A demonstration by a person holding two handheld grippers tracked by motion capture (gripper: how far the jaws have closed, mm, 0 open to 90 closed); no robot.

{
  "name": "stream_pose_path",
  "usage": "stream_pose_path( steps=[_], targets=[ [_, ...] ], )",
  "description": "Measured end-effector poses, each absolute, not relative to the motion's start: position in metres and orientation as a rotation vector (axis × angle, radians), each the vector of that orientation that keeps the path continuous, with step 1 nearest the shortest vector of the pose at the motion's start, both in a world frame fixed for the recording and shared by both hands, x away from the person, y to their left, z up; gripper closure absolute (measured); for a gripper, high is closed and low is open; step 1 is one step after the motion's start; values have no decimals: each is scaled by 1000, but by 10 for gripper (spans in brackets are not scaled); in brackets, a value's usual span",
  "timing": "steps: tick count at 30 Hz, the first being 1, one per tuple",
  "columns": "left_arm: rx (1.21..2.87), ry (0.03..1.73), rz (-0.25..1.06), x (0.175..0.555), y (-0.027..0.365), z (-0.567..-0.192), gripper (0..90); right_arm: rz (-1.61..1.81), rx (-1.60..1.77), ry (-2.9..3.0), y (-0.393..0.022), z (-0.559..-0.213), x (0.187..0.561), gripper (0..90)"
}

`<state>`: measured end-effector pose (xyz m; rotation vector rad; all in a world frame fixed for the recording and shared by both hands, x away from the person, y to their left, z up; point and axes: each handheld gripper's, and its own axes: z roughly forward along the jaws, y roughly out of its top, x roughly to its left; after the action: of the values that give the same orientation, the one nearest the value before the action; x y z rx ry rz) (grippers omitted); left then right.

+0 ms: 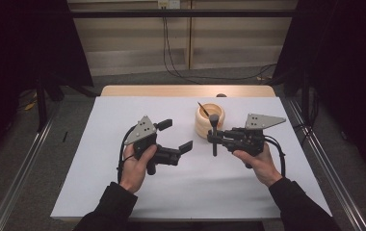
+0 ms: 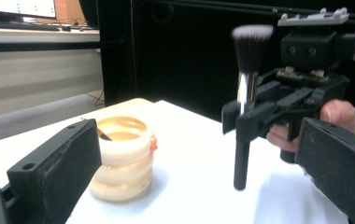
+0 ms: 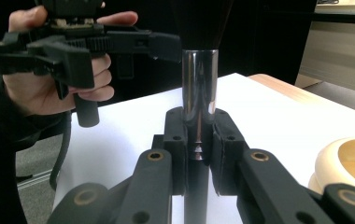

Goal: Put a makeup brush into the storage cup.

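The right tongs (image 1: 214,137) are clamped on a makeup brush (image 1: 214,134), their pads pinching it just where the shiny metal collar meets the black handle. The brush stands upright, its long axis vertical, bristles at the top and the handle end hanging free above the white bench (image 1: 123,192). The left tongs (image 1: 176,135) stand wide with nothing between the jaws, off to the left of the brush and pointed toward it. Just beyond the brush, and a touch to its left, sits a cream ribbed holder (image 1: 209,121) with a thin pencil-like stick (image 1: 203,109) leaning inside. The right hand is plainly the nearer one: the brush hangs close beside the holder's rim, so I judge it needs carrying over the opening and lowering handle first.
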<state>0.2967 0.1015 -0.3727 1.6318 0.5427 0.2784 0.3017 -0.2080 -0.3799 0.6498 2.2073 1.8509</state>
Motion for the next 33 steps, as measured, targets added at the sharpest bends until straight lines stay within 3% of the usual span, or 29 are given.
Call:
stream_pose_path(
  steps=[33],
  targets=[
    [1646, 711, 411, 245, 190, -432, 6, 1800, 682, 2119, -225, -373, 309, 792]
  ],
)
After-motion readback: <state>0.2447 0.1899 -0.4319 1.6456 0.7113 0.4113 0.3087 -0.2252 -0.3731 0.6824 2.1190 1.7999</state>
